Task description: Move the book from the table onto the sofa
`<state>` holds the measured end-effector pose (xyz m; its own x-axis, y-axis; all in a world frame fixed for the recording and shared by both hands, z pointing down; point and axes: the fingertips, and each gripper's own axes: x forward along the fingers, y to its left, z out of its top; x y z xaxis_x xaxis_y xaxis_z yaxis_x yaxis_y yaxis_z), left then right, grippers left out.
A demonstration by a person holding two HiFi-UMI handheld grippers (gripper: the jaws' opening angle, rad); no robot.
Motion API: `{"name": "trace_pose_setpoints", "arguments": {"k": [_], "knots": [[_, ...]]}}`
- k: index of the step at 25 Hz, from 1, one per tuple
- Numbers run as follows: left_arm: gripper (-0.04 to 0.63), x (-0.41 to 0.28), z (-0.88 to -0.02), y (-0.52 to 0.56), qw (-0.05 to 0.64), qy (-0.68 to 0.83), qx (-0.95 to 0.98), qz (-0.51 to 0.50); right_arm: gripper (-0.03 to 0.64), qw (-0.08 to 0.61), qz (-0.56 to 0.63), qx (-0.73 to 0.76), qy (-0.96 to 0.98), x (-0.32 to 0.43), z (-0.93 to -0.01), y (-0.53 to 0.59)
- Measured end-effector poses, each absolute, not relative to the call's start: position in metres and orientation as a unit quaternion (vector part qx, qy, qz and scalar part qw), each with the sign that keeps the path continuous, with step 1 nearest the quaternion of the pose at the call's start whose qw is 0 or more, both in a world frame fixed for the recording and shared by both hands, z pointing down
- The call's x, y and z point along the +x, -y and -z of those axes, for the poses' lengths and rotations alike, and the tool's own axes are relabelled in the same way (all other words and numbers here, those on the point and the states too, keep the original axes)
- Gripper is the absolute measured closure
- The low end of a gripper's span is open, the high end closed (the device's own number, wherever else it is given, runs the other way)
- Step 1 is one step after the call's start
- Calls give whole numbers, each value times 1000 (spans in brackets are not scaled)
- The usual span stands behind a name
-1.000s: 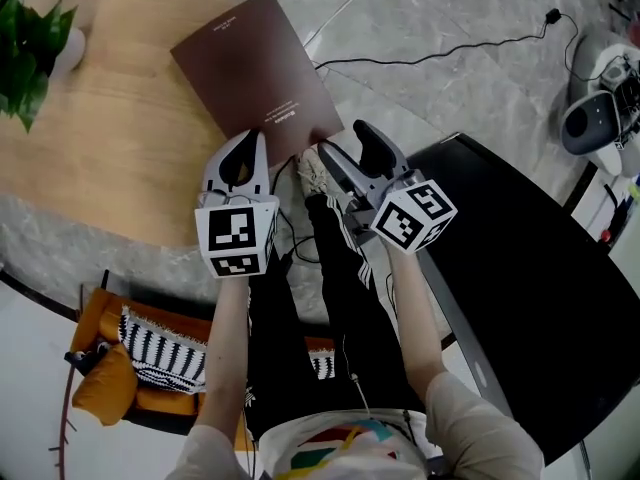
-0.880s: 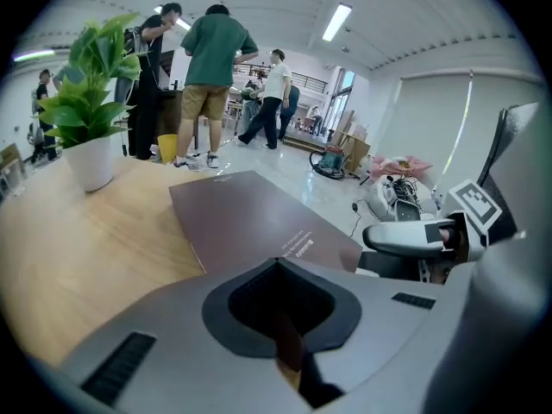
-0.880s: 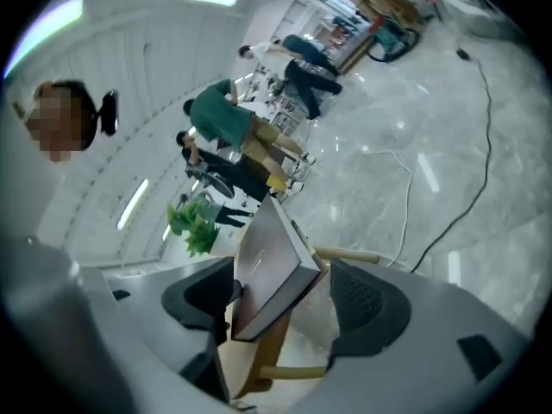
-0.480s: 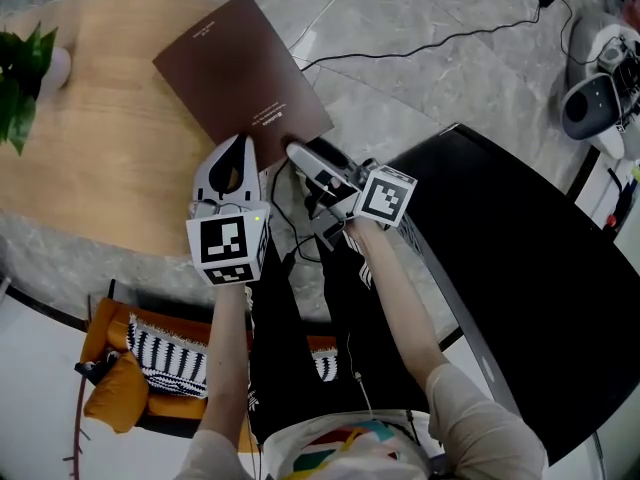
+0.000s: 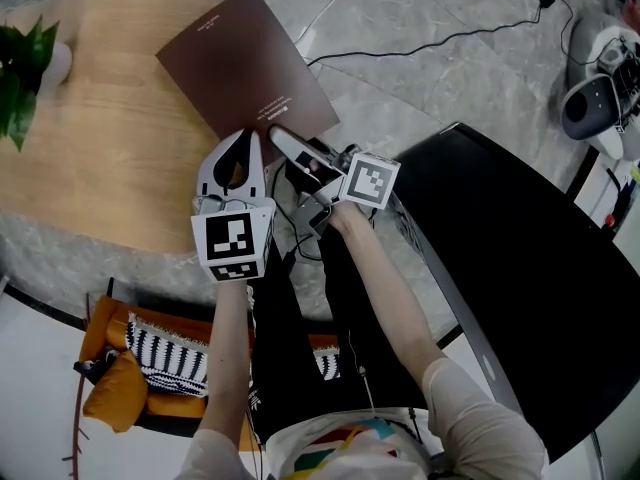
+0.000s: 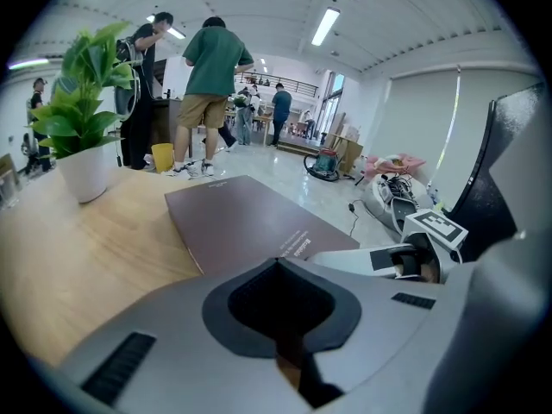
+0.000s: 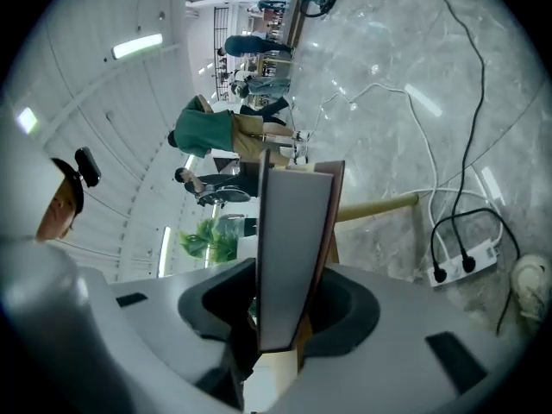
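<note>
Right gripper clamped on book at table edge.
The right gripper (image 5: 283, 141) jaws have just been closing and now pinch the near corner of the brown book (image 5: 245, 63), which overhangs the table's (image 5: 100, 138) right edge. The left gripper (image 5: 244, 138), jaws together, hovers just beside it.

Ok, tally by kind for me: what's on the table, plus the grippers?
Book: 1
Plant: 1
Grippers: 2, left gripper and right gripper, whose jaws have just been closing with the book's corner between them
Total: 4
</note>
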<state>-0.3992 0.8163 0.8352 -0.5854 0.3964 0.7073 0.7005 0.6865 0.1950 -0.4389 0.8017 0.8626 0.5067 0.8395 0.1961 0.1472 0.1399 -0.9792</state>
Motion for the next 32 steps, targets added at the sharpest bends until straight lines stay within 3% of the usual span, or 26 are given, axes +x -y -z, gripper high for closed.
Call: {"name": "trace_pose_setpoints", "arguments": {"k": [11, 21, 32], "knots": [[588, -405, -816, -816, 314, 870, -313, 217, 459, 634, -320, -570, 413, -453, -844, -796], [588, -411, -757, -833, 270, 886, -325, 189, 463, 590, -373, -577, 425, -487, -783, -810], [588, -401, -615, -864, 199, 892, -379, 144, 463, 537, -395, -612, 425, -492, -642, -836]]}}
